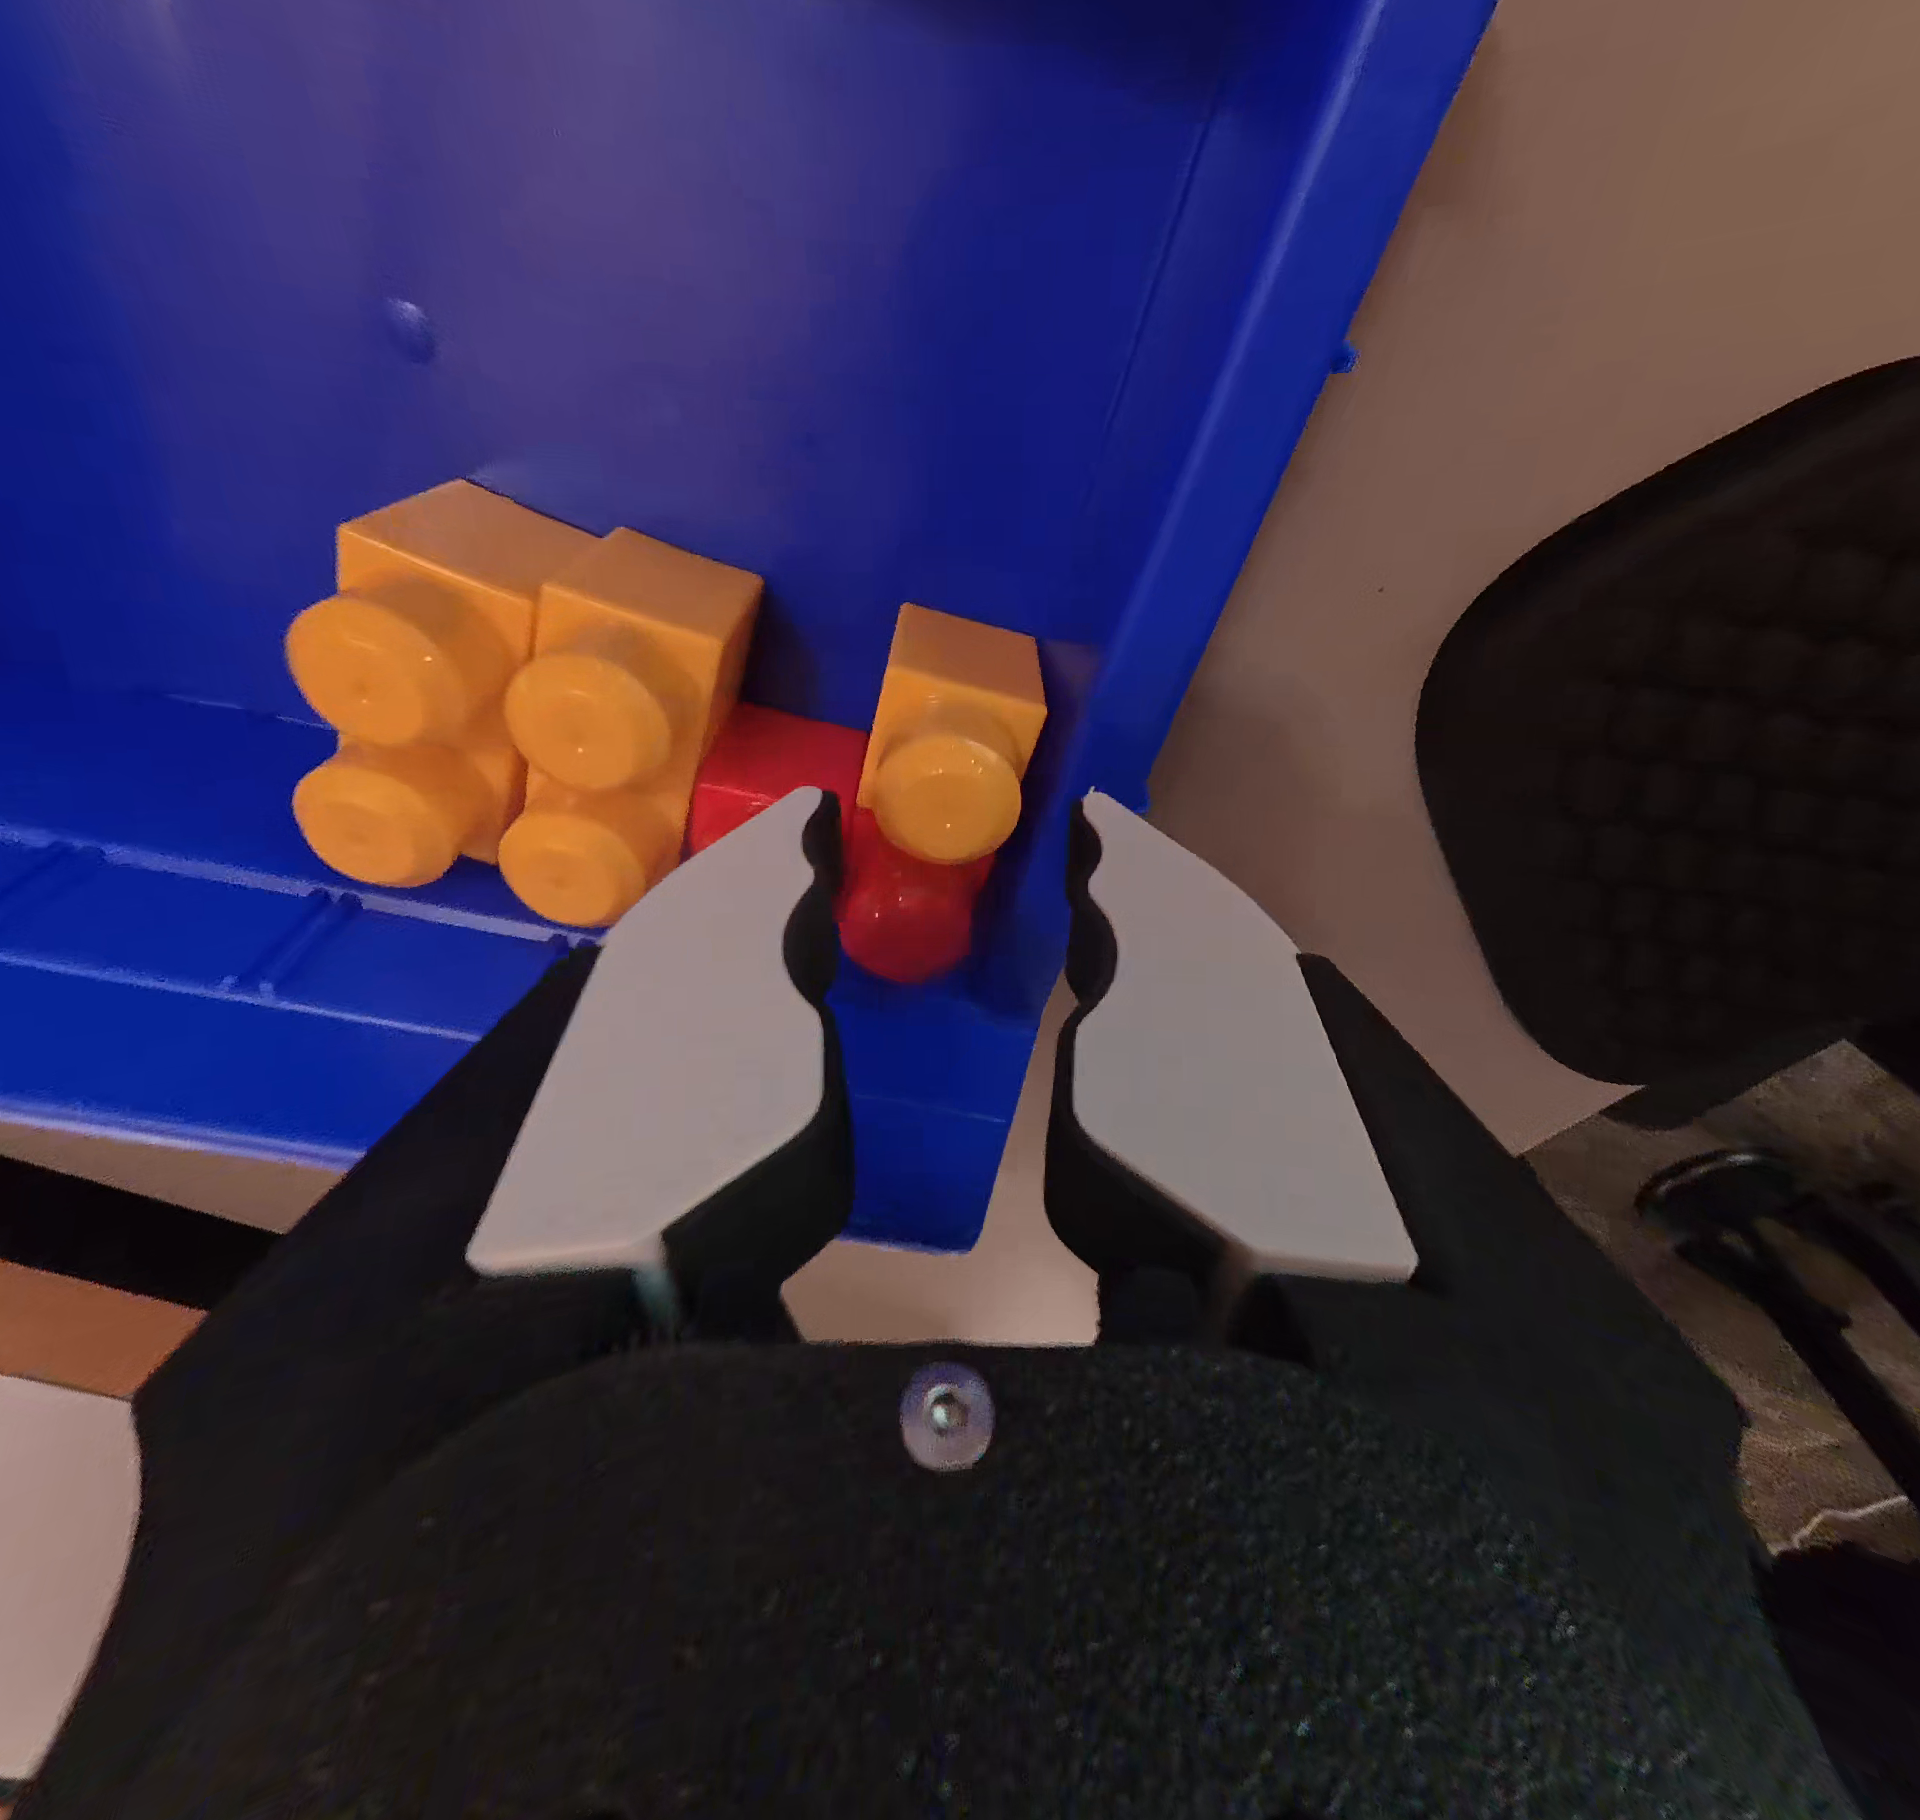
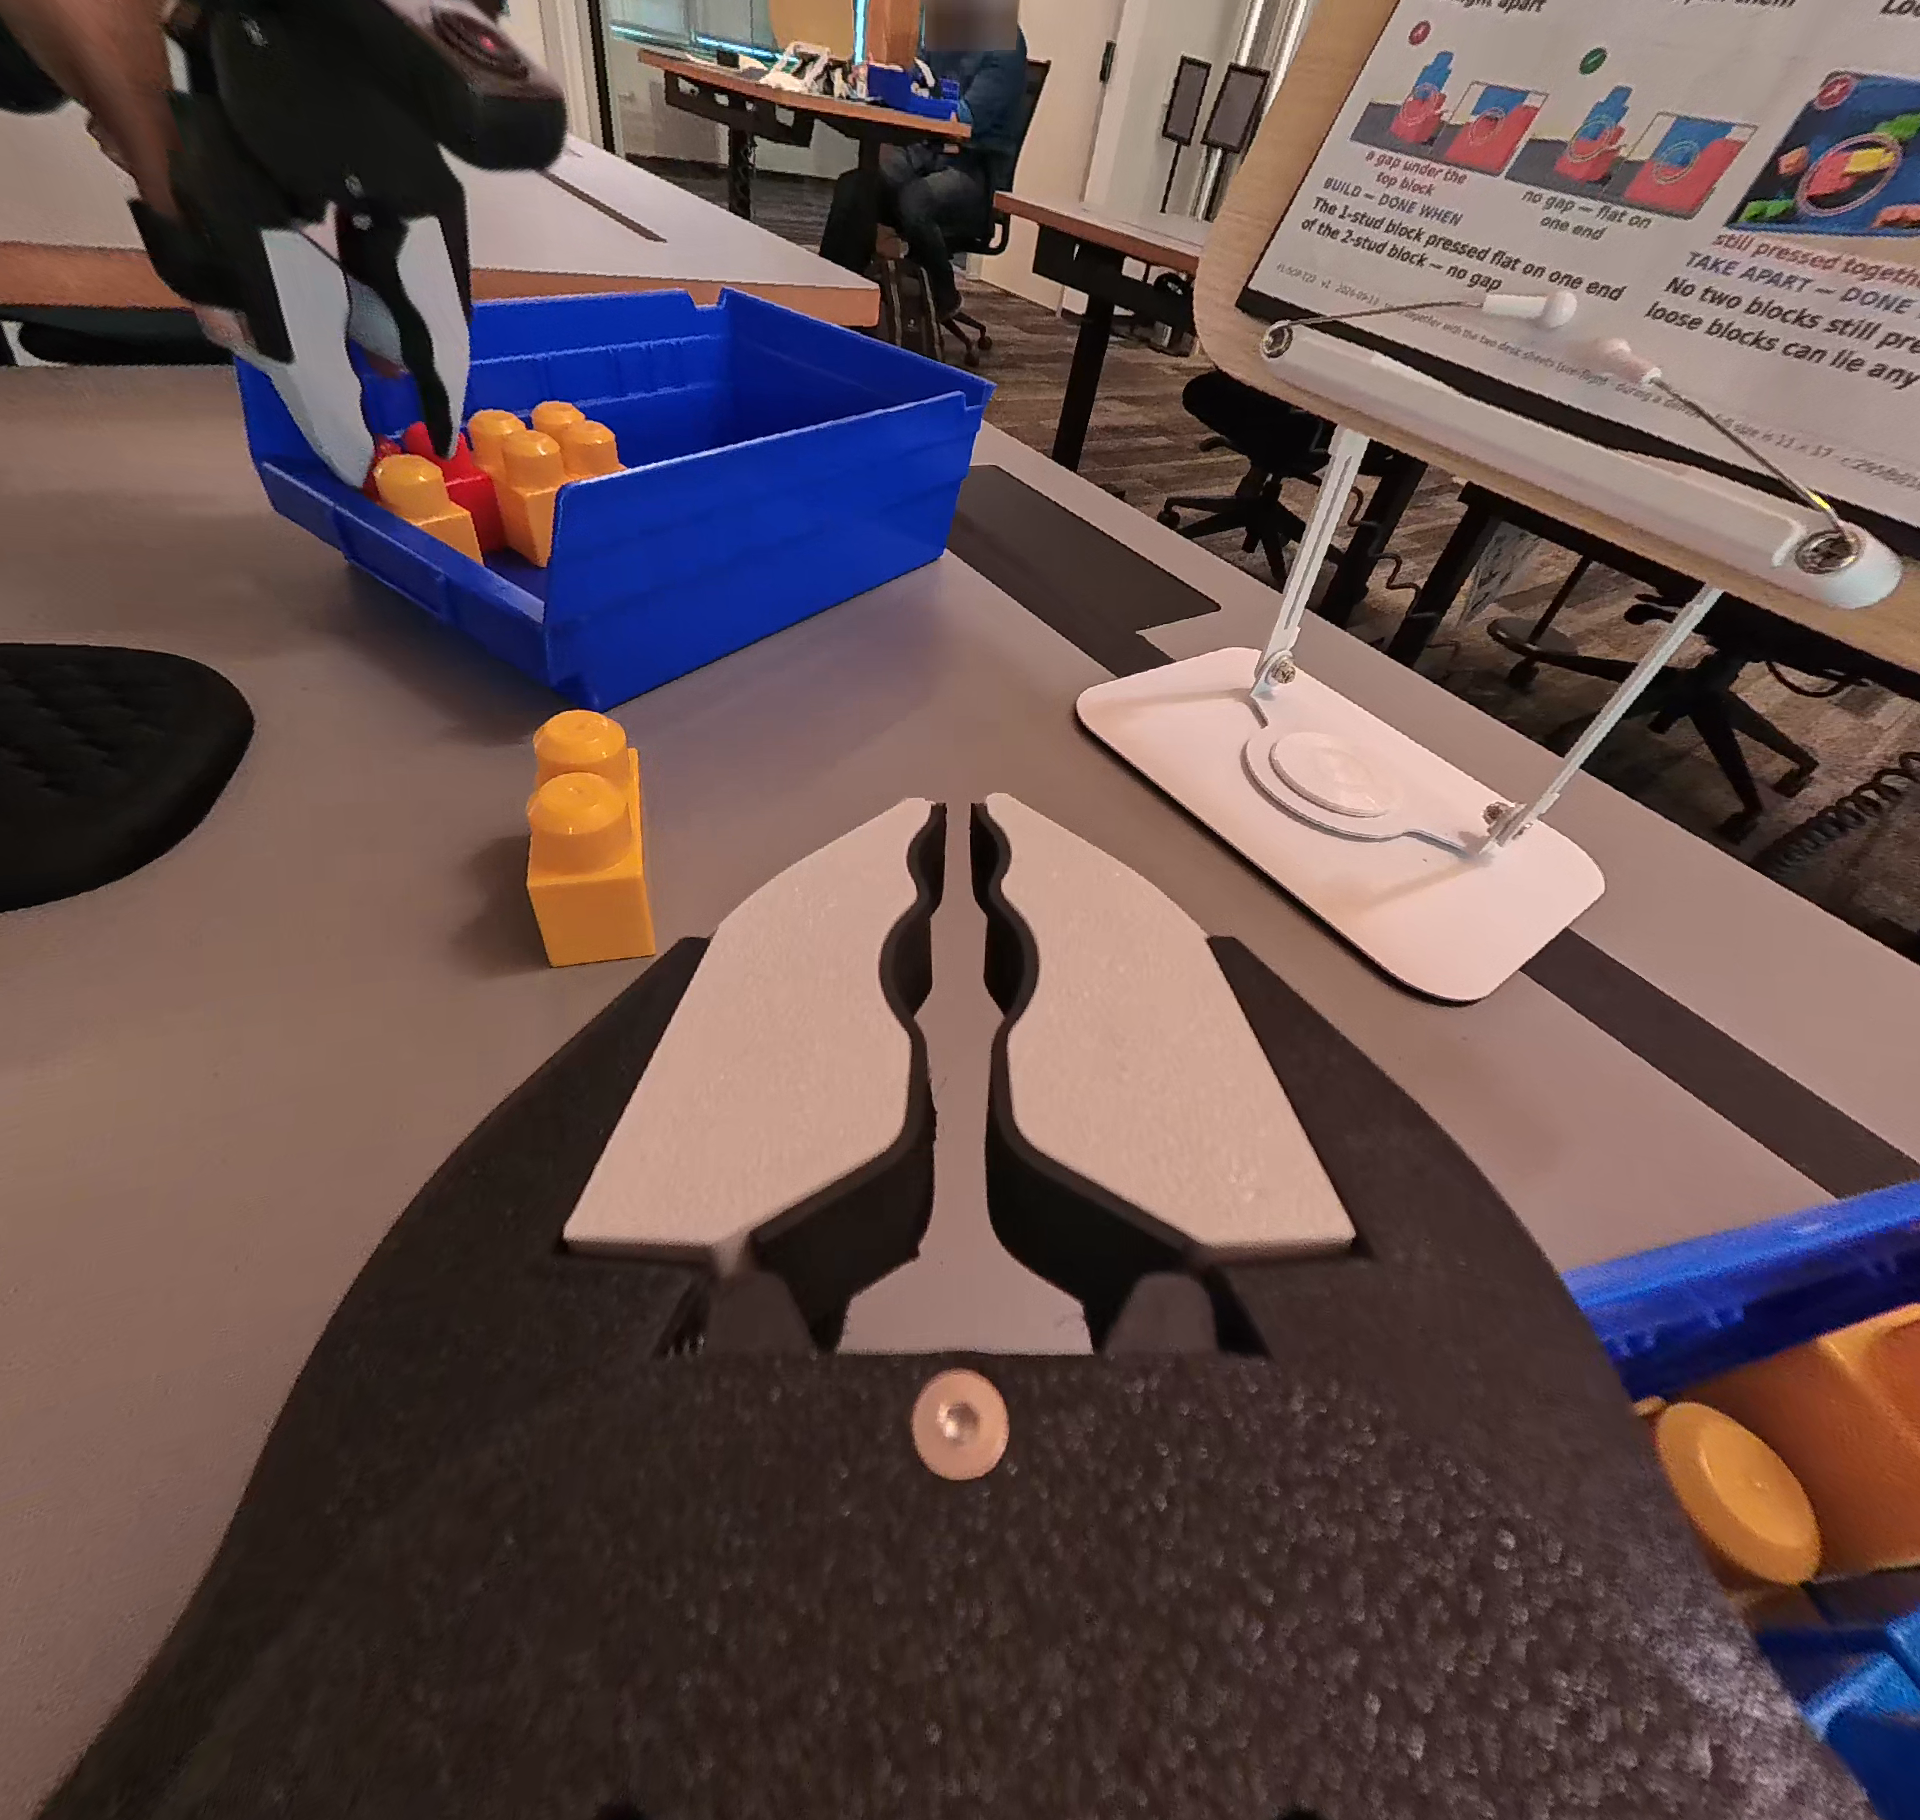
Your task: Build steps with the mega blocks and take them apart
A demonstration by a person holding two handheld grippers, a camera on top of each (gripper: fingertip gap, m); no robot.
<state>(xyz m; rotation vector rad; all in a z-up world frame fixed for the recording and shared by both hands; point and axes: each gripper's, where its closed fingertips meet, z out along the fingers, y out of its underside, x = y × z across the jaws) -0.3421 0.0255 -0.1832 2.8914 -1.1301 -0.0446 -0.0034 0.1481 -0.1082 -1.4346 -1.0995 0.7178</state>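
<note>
Left claw [image 1: 948, 814] is held apart, unloaded, over the blue bin [image 2: 769, 482], straddling the red block [image 1: 894, 897] and a one-stud orange block [image 1: 956, 731] at its corner. Right claw [image 2: 958, 814] is nearly together, unloaded, above the bench [image 2: 312, 991]. A two-stud orange block [image 2: 587, 845] is seen just left.

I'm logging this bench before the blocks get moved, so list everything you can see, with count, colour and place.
Bin: one, blue, far left of the table.
Two-stud blocks in the bin: two, orange, side by side.
Red block: one, in the bin's corner.
One-stud block: one, orange, against the red block.
Two-stud block on the table: one, orange, upright in front of the bin.
Second bin: one, blue, lower right edge, orange blocks inside.
Stand: one, white, holding an instruction sheet, right.
Pad: one, black, left edge.
Table: one, grey.
Left claw: open, at the red block.
Right claw: nearly closed, empty.
</note>
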